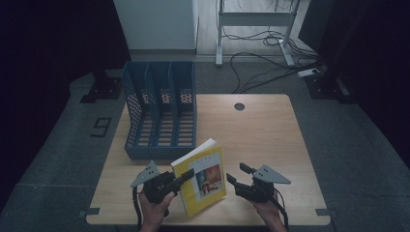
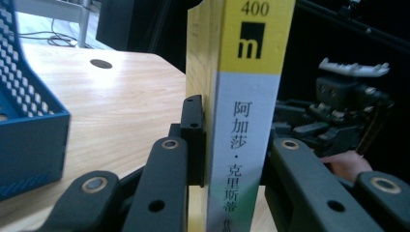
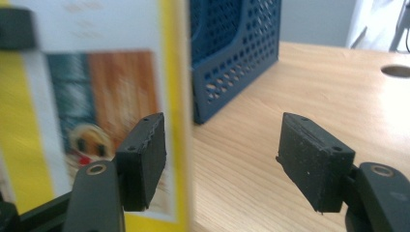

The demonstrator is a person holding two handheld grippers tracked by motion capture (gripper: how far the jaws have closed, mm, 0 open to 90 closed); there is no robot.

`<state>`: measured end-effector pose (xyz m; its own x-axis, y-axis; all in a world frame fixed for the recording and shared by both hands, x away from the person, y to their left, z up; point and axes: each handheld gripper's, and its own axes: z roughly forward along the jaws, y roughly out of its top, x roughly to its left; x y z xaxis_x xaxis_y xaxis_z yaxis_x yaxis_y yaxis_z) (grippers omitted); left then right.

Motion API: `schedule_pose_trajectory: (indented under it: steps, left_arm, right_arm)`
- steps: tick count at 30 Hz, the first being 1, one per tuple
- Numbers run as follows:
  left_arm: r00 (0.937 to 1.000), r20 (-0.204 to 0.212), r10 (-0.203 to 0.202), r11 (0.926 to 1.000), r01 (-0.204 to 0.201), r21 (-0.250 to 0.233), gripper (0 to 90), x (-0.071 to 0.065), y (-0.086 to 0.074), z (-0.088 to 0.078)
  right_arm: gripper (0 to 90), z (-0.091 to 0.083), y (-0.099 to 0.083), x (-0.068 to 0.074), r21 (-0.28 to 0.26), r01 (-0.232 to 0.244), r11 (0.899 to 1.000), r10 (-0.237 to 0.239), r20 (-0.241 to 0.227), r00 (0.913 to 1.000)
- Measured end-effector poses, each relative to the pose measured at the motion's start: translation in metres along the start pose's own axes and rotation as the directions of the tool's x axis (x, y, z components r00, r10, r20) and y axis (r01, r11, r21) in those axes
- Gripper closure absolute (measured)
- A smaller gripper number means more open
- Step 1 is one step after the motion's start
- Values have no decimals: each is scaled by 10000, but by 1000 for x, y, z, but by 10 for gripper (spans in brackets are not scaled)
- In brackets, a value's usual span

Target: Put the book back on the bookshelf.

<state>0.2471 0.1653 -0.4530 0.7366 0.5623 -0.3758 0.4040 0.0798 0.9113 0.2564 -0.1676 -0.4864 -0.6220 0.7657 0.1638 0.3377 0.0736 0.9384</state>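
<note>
Book (image 1: 203,181): we see it standing on edge on the table (image 1: 261,130), near the front, just ahead of the blue file rack (image 1: 162,111).
Left gripper (image 1: 186,175): our jaws pinch the book across its spine.
Right gripper (image 1: 237,174): jaws spread, holding nothing, just beside the cover.

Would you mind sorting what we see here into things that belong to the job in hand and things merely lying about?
In the job:
- yellow book, clamped upright by its spine in the left gripper
- blue file rack, its likely destination
- right gripper, open beside the book

Lying about:
- cables on the floor
- white stand
</note>
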Motion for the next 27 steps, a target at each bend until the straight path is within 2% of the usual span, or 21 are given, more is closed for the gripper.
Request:
schedule_pose_trajectory:
  steps: [4,11,15,17,18,21,24,25,27]
  left_arm:
    - [9999,-110,-66,9997,63,-230,753,4,4,-8]
    - [9997,-18,-263,9982,262,-540,753,7,8,-16]
    - [9999,-41,-167,9978,164,-646,752,6,11,-20]
    - [9999,-72,-127,9975,122,-699,752,6,12,-22]
    - [9998,-77,-157,9969,150,-766,752,6,13,-23]
    - [9997,-57,-227,9961,221,-860,752,8,14,-26]
    - [9996,-32,-267,9953,263,-937,752,9,15,-30]
    - [9996,-28,-290,9947,286,-988,752,9,16,-31]
    - [9995,-49,-312,9941,305,-1037,752,10,17,-32]
  right_arm:
    - [335,5,-7,-9,351,-211,9992,202,249,9995]
    - [335,12,-16,-20,912,-519,9945,458,677,9967]
    - [334,16,-22,-25,1174,-672,9908,567,907,9943]
    - [335,18,-25,-27,1373,-640,9885,497,1050,9932]
    - [334,21,-28,-29,1638,-626,9845,425,1233,9915]
    - [332,24,-32,-31,1851,-635,9807,385,1358,9900]
    - [332,27,-36,-31,1968,-683,9781,429,1306,9905]
    - [331,30,-38,-31,2123,-520,9758,229,1374,9902]
    - [330,30,-39,-31,2204,-469,9743,167,1371,9904]
